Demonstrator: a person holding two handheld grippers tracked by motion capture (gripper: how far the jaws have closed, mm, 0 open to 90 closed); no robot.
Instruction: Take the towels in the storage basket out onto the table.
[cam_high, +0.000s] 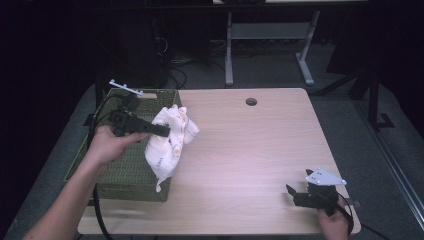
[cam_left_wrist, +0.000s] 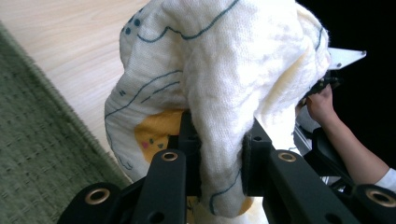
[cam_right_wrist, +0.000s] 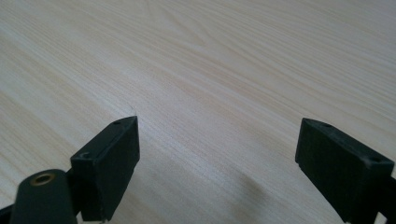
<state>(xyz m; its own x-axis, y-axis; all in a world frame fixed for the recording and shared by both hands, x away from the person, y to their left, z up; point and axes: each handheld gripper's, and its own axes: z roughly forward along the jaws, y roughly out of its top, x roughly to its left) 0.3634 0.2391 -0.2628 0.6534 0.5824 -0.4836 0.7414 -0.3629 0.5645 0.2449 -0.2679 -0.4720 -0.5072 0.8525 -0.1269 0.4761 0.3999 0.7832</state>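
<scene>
While the left gripper (cam_high: 162, 131) clamped a printed white cloth (cam_high: 170, 142) beside the green basket (cam_high: 125, 170), the right gripper (cam_high: 295, 192) rested wide open on the worktop (cam_high: 250, 150).

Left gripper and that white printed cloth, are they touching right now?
Touching. The left gripper view shows the left gripper with both jaws pressed into a bunched fold of the cloth, no gap on either side.

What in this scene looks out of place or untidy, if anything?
Nothing looks damaged or spilled. The one untidy thing is the white printed cloth: it hangs crumpled from the left gripper, whose jaws are shut on a bunched fold, at the right edge of the green basket. The right gripper rests open over the bare table.
</scene>
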